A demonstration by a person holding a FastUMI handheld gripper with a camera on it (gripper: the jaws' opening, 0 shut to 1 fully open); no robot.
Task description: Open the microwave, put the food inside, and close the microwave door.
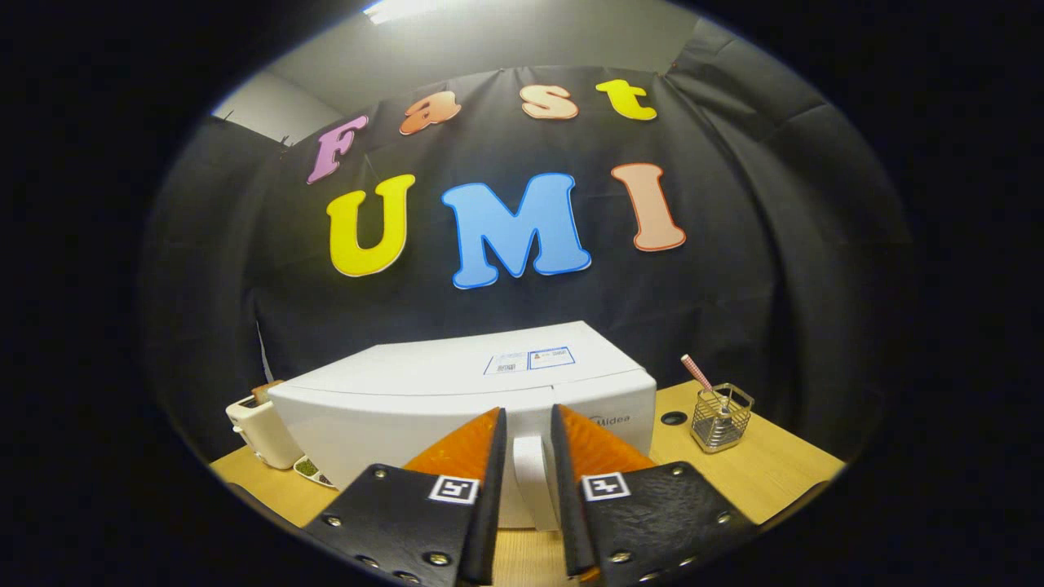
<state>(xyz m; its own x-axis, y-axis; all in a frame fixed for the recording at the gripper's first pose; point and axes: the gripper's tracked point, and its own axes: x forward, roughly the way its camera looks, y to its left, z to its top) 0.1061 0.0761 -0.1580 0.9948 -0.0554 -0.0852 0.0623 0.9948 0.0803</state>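
Partly hidden: handle [531,481] between fingers [479,456]

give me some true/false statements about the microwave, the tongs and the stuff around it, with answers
1. The microwave door is closed. True.
2. The tongs sit on either side of the white door handle. True; whether both fingers press on it cannot be told.
3. A toaster stands on the same side of the microwave as the wire basket. False; they are on opposite sides.
4. The wire basket lies tipped over on the wooden table. False; it stands upright with a checked-handled utensil sticking out.
5. A small dish of something green sits by the toaster. True.
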